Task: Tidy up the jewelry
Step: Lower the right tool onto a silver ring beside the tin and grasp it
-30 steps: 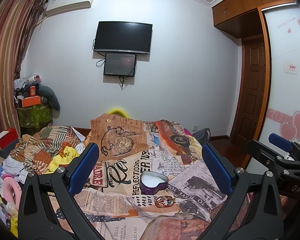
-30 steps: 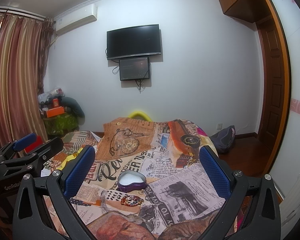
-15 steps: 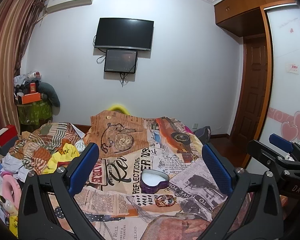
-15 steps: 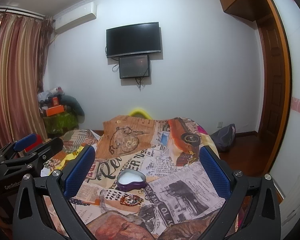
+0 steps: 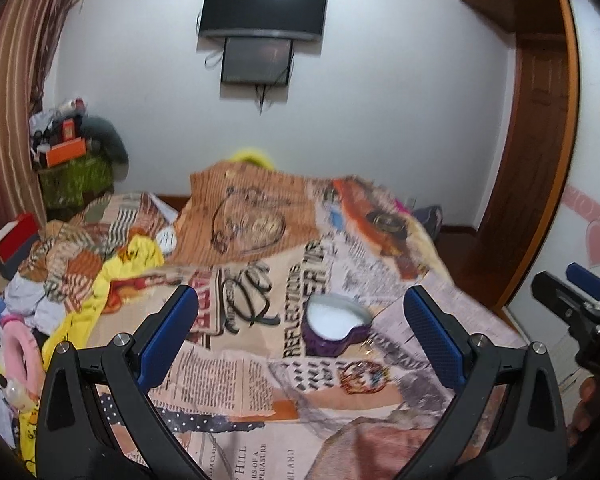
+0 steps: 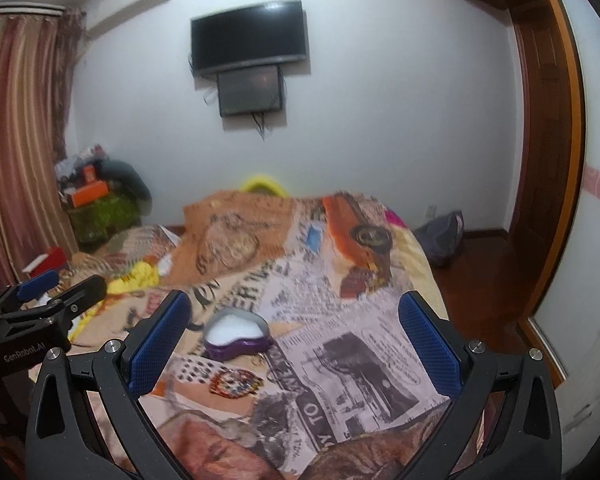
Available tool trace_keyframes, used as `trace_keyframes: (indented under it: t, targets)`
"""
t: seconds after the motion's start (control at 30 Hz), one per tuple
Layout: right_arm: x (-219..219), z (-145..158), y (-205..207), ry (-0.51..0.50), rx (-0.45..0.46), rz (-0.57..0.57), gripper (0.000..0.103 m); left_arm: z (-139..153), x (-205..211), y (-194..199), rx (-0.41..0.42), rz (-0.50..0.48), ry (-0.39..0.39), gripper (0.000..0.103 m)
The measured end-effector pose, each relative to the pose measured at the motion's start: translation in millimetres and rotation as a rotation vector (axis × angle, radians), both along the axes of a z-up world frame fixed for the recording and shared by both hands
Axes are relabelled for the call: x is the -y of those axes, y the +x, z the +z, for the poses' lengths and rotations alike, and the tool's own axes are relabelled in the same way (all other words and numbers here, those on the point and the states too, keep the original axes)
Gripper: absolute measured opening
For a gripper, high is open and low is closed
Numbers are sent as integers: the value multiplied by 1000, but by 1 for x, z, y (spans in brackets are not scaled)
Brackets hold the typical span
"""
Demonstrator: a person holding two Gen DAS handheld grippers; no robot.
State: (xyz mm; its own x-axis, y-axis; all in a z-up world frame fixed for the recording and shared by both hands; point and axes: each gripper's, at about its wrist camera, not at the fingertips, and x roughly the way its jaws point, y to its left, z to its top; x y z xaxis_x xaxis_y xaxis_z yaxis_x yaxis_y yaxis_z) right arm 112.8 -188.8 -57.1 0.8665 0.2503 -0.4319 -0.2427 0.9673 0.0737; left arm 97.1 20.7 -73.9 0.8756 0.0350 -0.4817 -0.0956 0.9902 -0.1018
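A purple heart-shaped box (image 5: 335, 328) with a white lining lies open on the newspaper-print bedspread (image 5: 236, 376). A beaded bracelet (image 5: 362, 377) lies just in front of it. Both show in the right wrist view: the box (image 6: 236, 336) and the bracelet (image 6: 236, 385). A small ring-like piece (image 6: 259, 359) lies by the box. My left gripper (image 5: 300, 328) is open and empty above the bed. My right gripper (image 6: 288, 340) is open and empty too. Each gripper shows at the edge of the other's view.
Crumpled clothes (image 5: 100, 264) and a pink ring toy (image 5: 16, 356) pile on the bed's left side. A red box (image 5: 14, 240) and a cluttered stand (image 5: 76, 176) sit by the curtain. A bag (image 6: 444, 236) lies on the floor near the wooden door (image 6: 548, 160).
Both grippers have tilted down and moved closer to the bed, so the heart box and bracelet look nearer. Both stay open.
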Motion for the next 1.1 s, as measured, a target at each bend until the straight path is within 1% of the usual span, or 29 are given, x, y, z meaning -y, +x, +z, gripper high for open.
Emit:
trace_keyframes:
  t: [0.13,0.27,0.33,0.37,0.5,0.57,0.67,0.7,0.77,0.83,0.9,0.93,0.97,1.03,1.1]
  targets:
    - [3,-19,21,-20,-78,-17,103,-25,-5,20,-84,-4,-12,103]
    - [3,-41,39,-54,-161,-14,103,-53,-9,39,-182,-40,-49,102]
    - [3,-50,44,-69,-196,-5,103,-64,-11,45,-226,-51,-63,92]
    - [3,-56,47,-76,-218,5,103,-72,-12,50,-257,-56,-66,90]
    - [-3,-81,59,-99,-304,43,103,-92,-11,61,-324,-80,-79,87]
    - [-6,-91,65,-112,-346,60,103,-99,-10,66,-347,-85,-80,80]
    - [-10,-103,74,-132,-385,83,103,-108,-7,71,-379,-103,-76,76]
    - [-12,-107,78,-134,-390,91,101,-110,-6,72,-385,-111,-78,74]
    - [-16,-112,83,-146,-407,115,98,-117,-3,76,-408,-134,-90,65]
    - [-19,-115,86,-154,-418,136,94,-122,0,80,-426,-156,-99,60]
    - [-22,-119,90,-152,-441,172,82,-127,3,83,-438,-180,-105,53]
    - [-23,-120,92,-150,-454,188,79,-128,5,84,-444,-196,-108,46]
    - [-25,-122,94,-153,-459,193,76,-129,6,85,-448,-208,-110,43]
    - [-27,-123,95,-164,-457,203,74,-131,9,86,-449,-228,-115,40]
    - [-29,-125,96,-174,-457,218,65,-132,11,87,-450,-237,-115,37]
